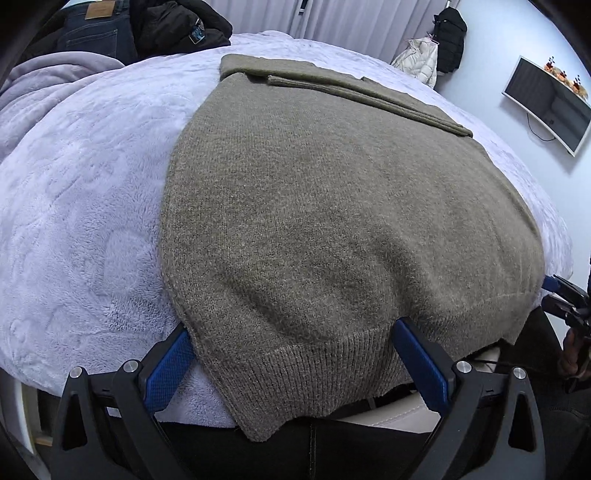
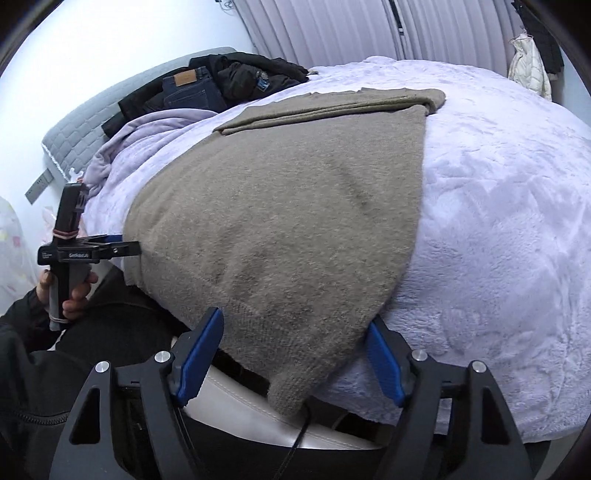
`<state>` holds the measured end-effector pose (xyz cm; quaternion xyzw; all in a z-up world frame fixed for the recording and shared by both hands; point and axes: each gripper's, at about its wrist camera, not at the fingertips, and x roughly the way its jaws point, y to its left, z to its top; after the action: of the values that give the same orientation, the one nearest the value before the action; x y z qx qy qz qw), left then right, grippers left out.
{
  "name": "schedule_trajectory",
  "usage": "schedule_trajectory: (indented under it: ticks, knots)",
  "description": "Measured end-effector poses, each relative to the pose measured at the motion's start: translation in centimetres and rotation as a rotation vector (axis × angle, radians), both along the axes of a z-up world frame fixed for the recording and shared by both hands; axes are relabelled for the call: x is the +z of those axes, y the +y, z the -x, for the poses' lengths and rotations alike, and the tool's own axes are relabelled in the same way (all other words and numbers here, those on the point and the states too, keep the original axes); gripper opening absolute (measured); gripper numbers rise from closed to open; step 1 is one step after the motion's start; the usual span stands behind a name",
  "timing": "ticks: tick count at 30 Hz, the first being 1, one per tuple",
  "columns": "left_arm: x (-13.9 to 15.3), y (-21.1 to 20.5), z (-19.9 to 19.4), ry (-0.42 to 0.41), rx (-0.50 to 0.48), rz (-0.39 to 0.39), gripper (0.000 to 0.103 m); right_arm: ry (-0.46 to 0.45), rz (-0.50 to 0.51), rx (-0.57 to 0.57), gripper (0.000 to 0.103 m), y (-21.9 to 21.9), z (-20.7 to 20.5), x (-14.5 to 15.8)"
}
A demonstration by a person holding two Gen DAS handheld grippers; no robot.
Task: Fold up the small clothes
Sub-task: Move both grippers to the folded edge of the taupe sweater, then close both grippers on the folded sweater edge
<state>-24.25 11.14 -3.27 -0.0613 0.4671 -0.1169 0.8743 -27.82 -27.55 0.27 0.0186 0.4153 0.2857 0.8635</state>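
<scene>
The left gripper (image 1: 291, 325) stands spread astride the sweater (image 1: 332, 206) hem's left corner, pads not pressing. The right gripper (image 2: 297, 325), also spread, straddles the other corner. The sweater lies flat on the blanket (image 1: 81, 206), sleeves folded at 12 o'clock.

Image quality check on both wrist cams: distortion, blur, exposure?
Left wrist view: strong fisheye bulge, dark corner vignette; the sweater knit is sharp, no motion blur; lighting is soft, with shallow shadows in its folds; the wall monitor curves near the edge. Right wrist view: same barrel bend; the blanket is bright, near washed out; the curtains bow at the top.
</scene>
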Motion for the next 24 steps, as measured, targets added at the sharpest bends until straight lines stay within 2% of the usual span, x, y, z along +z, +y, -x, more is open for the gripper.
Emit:
schedule_trajectory:
  ticks: [3, 8, 12, 15, 16, 17, 18, 20, 21, 22, 23, 24]
  knots:
    - [0.1, 0.5, 0.0, -0.003, 0.002, 0.025, 0.102, 0.008, 0.015, -0.005, 0.078, 0.6, -0.2, -0.3]
    - [-0.1, 2.4, 0.0, -0.007, 0.001, 0.138, 0.102, 0.025, 0.012, -0.01, 0.081, 0.9, -0.4, -0.7]
    - [-0.2, 2.7, 0.3, -0.012, -0.01, 0.147, 0.102, 0.015, 0.059, 0.002, 0.087, 1.7, -0.3, -0.8]
    - [-0.1, 3.4, 0.4, -0.006, 0.018, 0.19, 0.102, 0.005, 0.087, 0.004, 0.089, 2.2, -0.3, -0.9]
    - [0.0, 3.3, 0.3, -0.004, 0.03, 0.193, 0.102, 0.004, 0.089, 0.002, 0.089, 2.2, -0.3, -0.9]
    - [0.1, 3.0, 0.2, -0.007, 0.04, 0.181, 0.094, 0.002, 0.09, 0.0, 0.089, 2.2, -0.4, -1.0]
    - [0.3, 2.8, 0.3, -0.014, 0.055, 0.144, 0.089, 0.0, 0.092, -0.002, 0.087, 2.3, -0.4, -1.0]
    - [0.4, 2.5, 0.6, -0.025, 0.065, 0.09, 0.074, -0.012, 0.12, -0.023, 0.077, 2.5, -0.4, -1.0]
    - [0.5, 2.7, 0.8, -0.034, 0.072, 0.084, 0.07, -0.015, 0.133, -0.039, 0.067, 2.4, -0.4, -0.9]
    - [0.5, 3.1, 1.0, -0.042, 0.085, 0.098, 0.062, -0.016, 0.133, -0.053, 0.057, 2.2, -0.5, -0.9]
    - [0.4, 3.6, 1.1, -0.048, 0.097, 0.117, 0.054, -0.013, 0.122, -0.067, 0.052, 1.8, -0.6, -0.8]
    - [0.4, 4.1, 1.2, -0.054, 0.11, 0.143, 0.051, -0.006, 0.105, -0.076, 0.041, 1.4, -0.8, -0.9]
